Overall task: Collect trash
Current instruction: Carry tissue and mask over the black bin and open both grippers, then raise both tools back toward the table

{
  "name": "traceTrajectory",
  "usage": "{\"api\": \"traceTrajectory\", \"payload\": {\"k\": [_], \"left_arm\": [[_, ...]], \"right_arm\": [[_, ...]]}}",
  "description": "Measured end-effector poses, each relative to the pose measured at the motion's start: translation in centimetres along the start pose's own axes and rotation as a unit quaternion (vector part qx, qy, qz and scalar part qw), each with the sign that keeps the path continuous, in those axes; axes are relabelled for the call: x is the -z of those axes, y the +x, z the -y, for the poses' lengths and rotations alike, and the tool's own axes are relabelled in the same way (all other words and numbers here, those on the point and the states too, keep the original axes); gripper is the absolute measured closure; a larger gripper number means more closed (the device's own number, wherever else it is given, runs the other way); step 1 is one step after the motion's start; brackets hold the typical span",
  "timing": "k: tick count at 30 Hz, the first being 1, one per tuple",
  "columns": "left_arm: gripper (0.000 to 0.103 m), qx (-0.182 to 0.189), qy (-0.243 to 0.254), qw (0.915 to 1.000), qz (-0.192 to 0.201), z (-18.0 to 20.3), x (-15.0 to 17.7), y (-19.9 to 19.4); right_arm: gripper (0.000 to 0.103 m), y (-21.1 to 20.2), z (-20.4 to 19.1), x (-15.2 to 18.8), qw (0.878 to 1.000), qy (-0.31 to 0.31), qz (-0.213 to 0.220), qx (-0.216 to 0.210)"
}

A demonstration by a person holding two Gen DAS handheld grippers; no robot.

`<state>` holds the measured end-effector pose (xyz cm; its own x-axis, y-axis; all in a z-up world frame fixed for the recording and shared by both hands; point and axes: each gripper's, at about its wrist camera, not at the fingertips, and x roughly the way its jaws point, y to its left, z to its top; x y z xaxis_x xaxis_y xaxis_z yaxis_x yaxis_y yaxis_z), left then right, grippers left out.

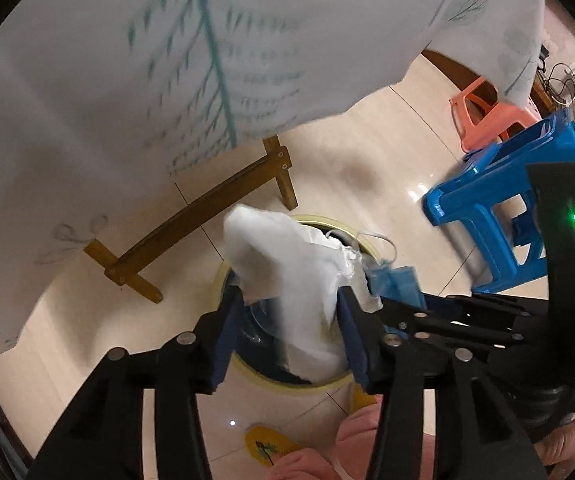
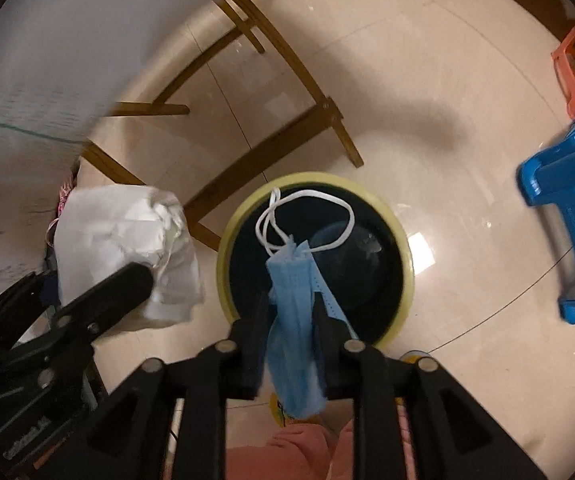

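- We saw a glossy cream tiled floor [image 2: 447, 92] with thin dark joints and bright glare patches.
- A white cloth with a teal leaf print [image 1: 167, 60] hung over a wooden table frame [image 2: 271, 148].
- A yellow-rimmed bin with a dark inside [image 2: 401, 258] stood on the tiles beside that frame.
- A blue stool [image 1: 487, 208] and an orange stool [image 1: 487, 116] stood farther off to the right.
- Our left gripper [image 1: 287, 320] had its jaws partly spread, a crumpled white tissue [image 1: 287, 272] between them above the bin; we could not tell whether the pads pressed it.
- Our right gripper [image 2: 291, 344] stood narrow around a blue face mask [image 2: 293, 320], its white loops dangling over the bin's mouth.
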<state>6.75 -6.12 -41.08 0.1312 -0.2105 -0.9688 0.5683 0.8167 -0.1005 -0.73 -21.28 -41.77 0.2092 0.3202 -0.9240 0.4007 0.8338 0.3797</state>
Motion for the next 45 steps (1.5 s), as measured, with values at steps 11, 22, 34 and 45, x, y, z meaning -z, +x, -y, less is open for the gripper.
{"api": "traceTrajectory", "payload": {"k": [11, 22, 34, 45], "left_arm": [[0.015, -0.016, -0.012, 0.9998, 0.009, -1.7, 0.8, 0.9], [0.015, -0.019, -0.018, 0.999, 0.036, 0.1, 2.4, -6.8], [0.015, 0.004, -0.01, 0.9961, 0.088, 0.9, 1.2, -24.1], [0.015, 0.025, -0.015, 0.9879, 0.152, -0.2, -0.7, -39.0]], "right_arm": [[0.041, 1.6, 0.3, -0.1, 1.0, -0.023, 0.008, 0.009], [0.041, -5.0, -1.6, 0.9, 0.998, -0.04, 0.04, 0.029], [0.041, -19.0, -6.8, 3.1, 0.995, -0.045, 0.075, 0.051], [0.04, -33.5, -13.8, 5.2, 0.984, -0.068, 0.156, 0.06]]}}
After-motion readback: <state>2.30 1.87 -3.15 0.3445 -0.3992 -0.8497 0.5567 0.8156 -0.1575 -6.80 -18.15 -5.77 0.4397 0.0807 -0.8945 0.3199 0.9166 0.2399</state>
